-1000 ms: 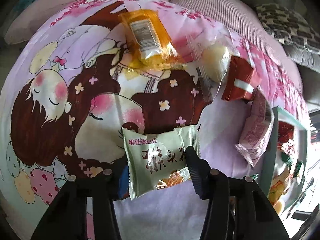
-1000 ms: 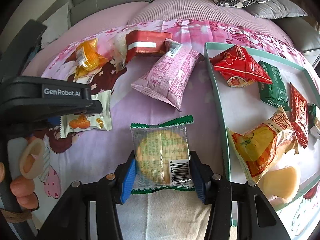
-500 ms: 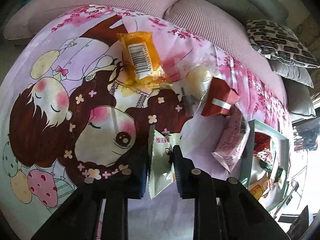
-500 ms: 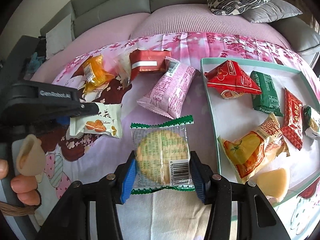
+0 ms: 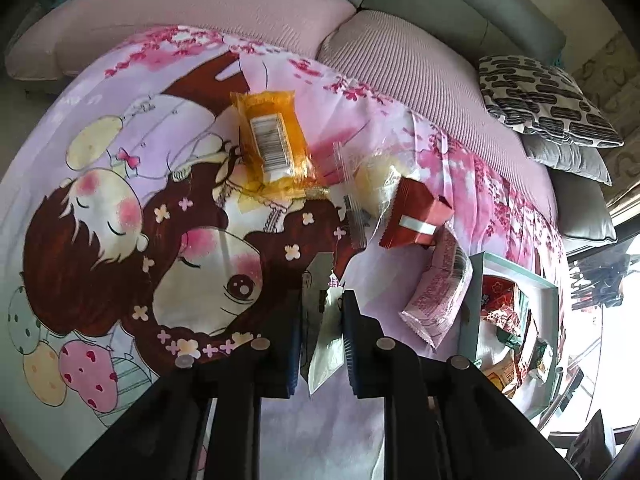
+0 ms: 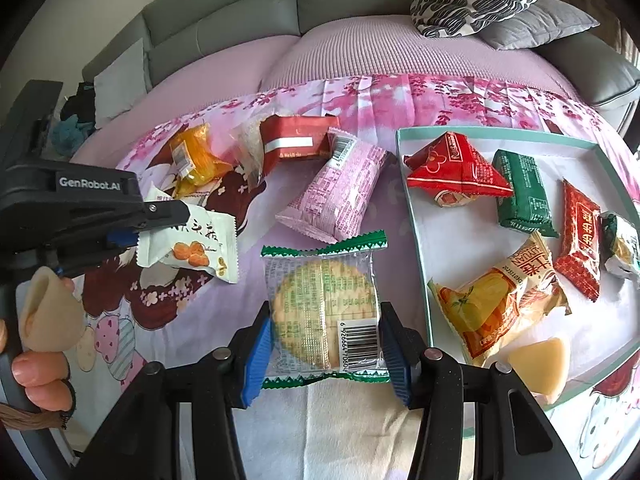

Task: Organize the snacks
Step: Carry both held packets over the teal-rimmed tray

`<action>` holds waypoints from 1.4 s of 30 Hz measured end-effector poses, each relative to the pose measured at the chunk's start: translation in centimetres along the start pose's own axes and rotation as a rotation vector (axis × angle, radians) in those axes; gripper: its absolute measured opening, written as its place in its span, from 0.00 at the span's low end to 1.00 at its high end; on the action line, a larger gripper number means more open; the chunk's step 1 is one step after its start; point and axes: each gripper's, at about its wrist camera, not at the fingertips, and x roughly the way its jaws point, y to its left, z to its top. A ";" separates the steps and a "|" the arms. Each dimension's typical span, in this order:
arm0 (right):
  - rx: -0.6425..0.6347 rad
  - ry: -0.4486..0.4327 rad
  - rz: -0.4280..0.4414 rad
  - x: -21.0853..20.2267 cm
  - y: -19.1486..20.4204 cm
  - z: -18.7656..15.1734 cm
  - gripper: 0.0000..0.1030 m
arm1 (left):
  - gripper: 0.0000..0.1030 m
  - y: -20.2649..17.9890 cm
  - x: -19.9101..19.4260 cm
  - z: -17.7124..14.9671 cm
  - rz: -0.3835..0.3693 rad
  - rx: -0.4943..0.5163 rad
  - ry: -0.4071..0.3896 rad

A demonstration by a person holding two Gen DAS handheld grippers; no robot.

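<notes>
The left gripper [image 5: 322,316] is seen clamped on a pale green snack packet [image 5: 323,336], which is pinched edge-on in the left wrist view so that its print cannot be read. Only the right wrist view shows that packet's [image 6: 192,246] face, with orange pieces printed on it, held off the cartoon-print cloth [image 6: 132,308] by the left gripper [image 6: 136,224].

The right gripper [image 6: 326,332] is closed on a clear-wrapped round cracker [image 6: 324,316], its blue pads pressed against both sides; this is not seen from the left wrist.

The teal-rimmed tray [image 6: 412,216] is laid open in the right wrist view, with red, green and yellow packets inside; in the left wrist view the tray [image 5: 516,276] is squeezed at the frame edge and its contents are hard to make out. Between the cracker and the sofa lie an orange packet [image 5: 272,148], a red packet [image 5: 416,220] and a pink packet [image 6: 336,192].
</notes>
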 end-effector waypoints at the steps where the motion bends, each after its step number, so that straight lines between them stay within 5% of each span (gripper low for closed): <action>1: 0.002 -0.002 0.001 -0.1 0.0 0.0 0.51 | 0.19 0.0 -0.2 0.0 -0.002 -0.003 -0.003; 21: 0.076 -0.080 0.028 -3.1 -2.5 1.1 0.51 | 0.19 -3.4 -3.9 0.2 -0.046 0.094 -0.087; 27: 0.184 -0.138 -0.009 -5.1 -6.9 2.0 0.51 | 0.19 -6.6 -4.4 -0.6 -0.068 0.179 -0.089; 31: 0.279 -0.172 -0.117 -6.4 -11.5 2.3 0.51 | 0.19 -9.5 -4.2 -1.0 -0.086 0.233 -0.071; 34: 0.374 -0.162 -0.186 -6.6 -15.2 2.1 0.51 | 0.19 -12.2 -4.0 -1.2 -0.107 0.282 -0.059; 42: 0.507 -0.107 -0.199 -5.8 -20.5 1.6 0.51 | 0.19 -20.5 -1.4 -2.7 -0.163 0.424 0.014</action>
